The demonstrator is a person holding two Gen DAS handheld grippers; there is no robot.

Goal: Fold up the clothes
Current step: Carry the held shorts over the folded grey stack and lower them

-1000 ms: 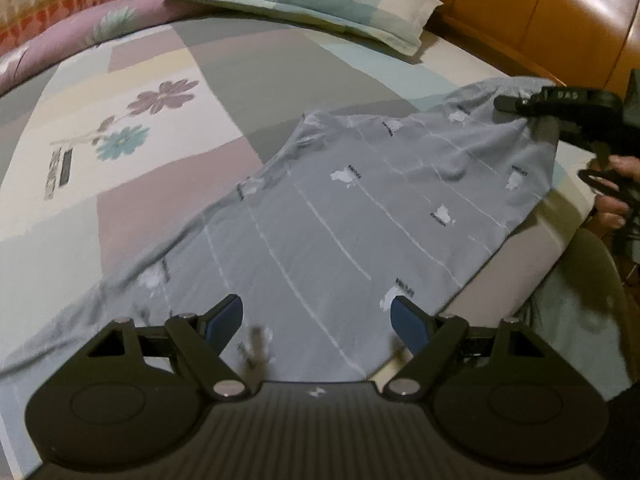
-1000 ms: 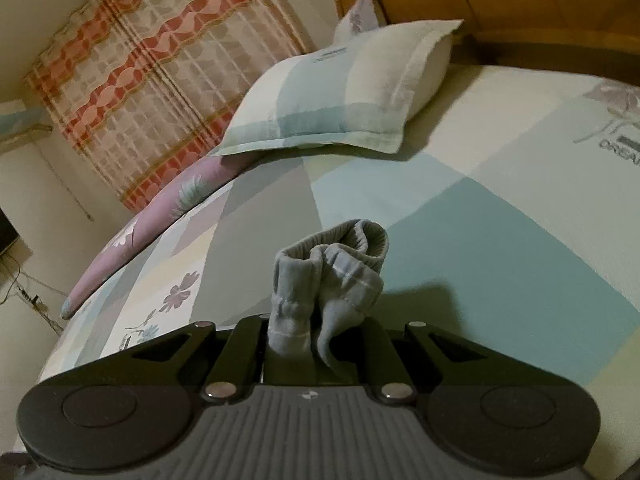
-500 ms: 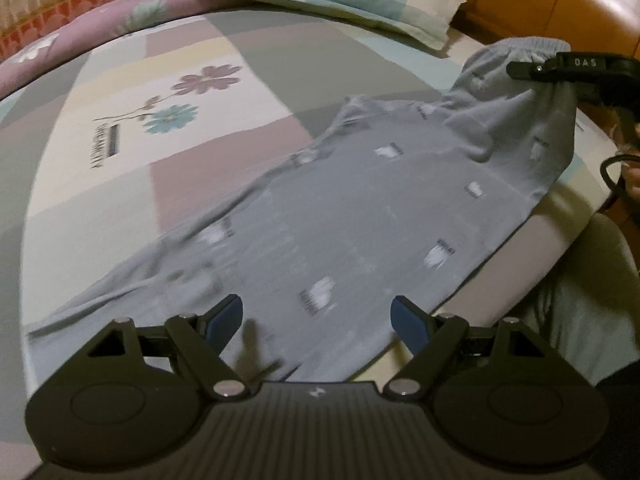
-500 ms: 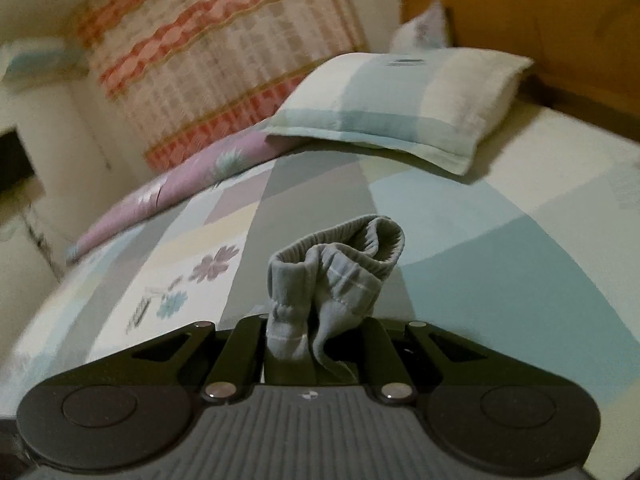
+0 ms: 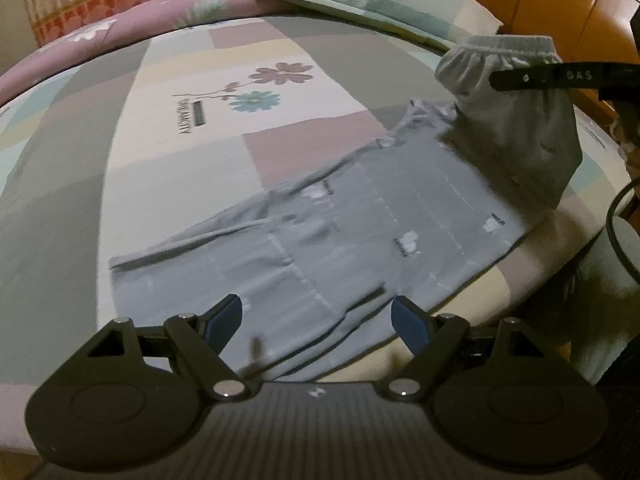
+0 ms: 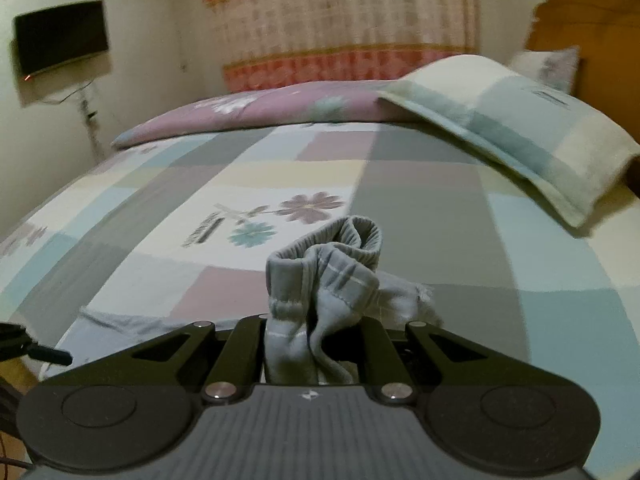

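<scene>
On a patchwork bed [image 5: 168, 200], the left tongs [image 5: 316, 318] hover spread wide with nothing between their blue pads [image 5: 224, 314], just over the near edge where grey trousers [image 5: 360, 232] lie flat along that edge. Motion blur smears the cloth nearest this camera, so its folds and hem are hard to read. Toward the bed's right end, the trousers' waistband [image 5: 508, 46] is lifted off the bed, pinched by the right tongs [image 5: 520, 78], of which only a dark arm shows here, cut off at the frame's right side.

The right wrist view fills that gap: the right tongs [image 6: 312, 344] are clamped on the bunched waistband [image 6: 328, 280], whose elastic rim curls up between the fingers and hides the pads. Below it, only a strip of the trousers [image 6: 128, 322] shows. Beyond lie a checked pillow [image 6: 520, 128] near the head of the bed, a mauve quilt [image 6: 260, 104] along the far edge, a curtain [image 6: 340, 20], and a dark wall screen [image 6: 60, 36], seen only from this side.
</scene>
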